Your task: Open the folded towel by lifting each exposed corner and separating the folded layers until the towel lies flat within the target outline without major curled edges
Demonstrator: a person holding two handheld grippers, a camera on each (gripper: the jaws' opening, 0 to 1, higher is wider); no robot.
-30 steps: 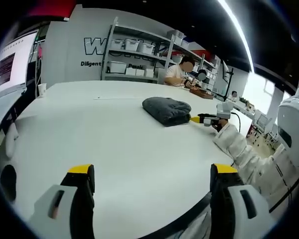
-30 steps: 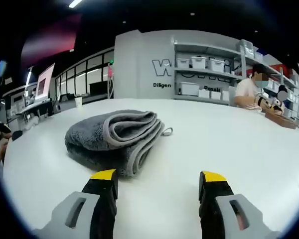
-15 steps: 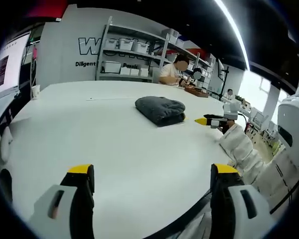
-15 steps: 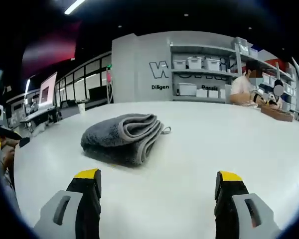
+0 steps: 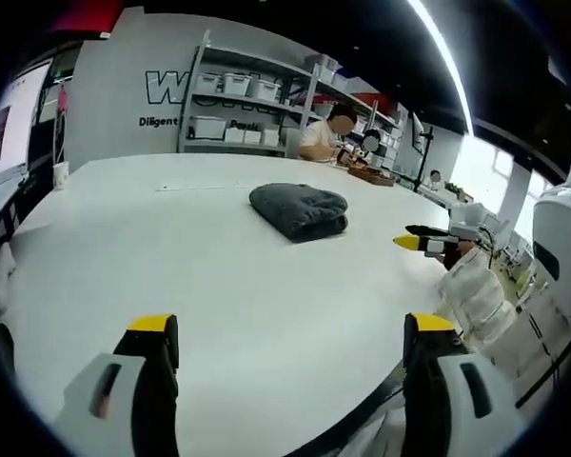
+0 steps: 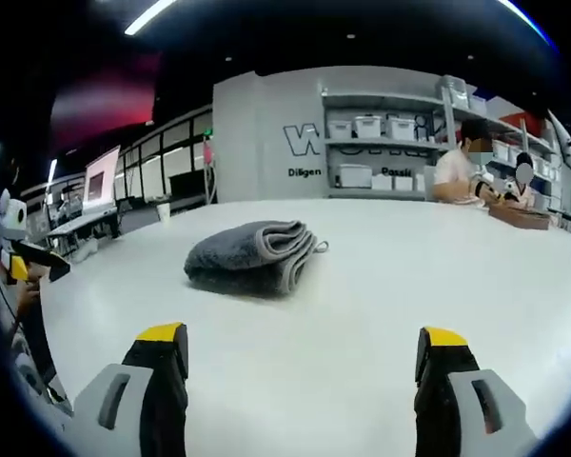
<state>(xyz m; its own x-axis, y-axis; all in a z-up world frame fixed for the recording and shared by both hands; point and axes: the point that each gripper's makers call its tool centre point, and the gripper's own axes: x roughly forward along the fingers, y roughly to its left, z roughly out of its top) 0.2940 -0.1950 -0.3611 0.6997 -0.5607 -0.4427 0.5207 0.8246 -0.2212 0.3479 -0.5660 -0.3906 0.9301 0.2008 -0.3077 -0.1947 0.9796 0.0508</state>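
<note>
A dark grey towel (image 5: pixel 299 209) lies folded in a thick bundle on the white table (image 5: pixel 190 257); its folded layers and lighter hem face the right gripper view, towel (image 6: pixel 253 259). My left gripper (image 5: pixel 290 333) is open over the table's near edge, far from the towel. My right gripper (image 6: pixel 305 343) is open too, well back from the towel with bare table between. The right gripper (image 5: pixel 428 242) also shows at the right of the left gripper view, held by a white-sleeved arm. At the left edge of the right gripper view appears the left gripper (image 6: pixel 24 262).
Shelves with white bins (image 5: pixel 238 105) stand behind the table against a grey wall. A seated person (image 6: pixel 457 176) works at the far side. A small cup (image 5: pixel 60 174) sits near the table's far left edge. Monitors (image 6: pixel 100 181) stand at the left.
Both grippers have drawn back from the towel, which now looks smaller and farther off in both views. The right gripper's jaws have spread wider. The towel itself has not moved.
</note>
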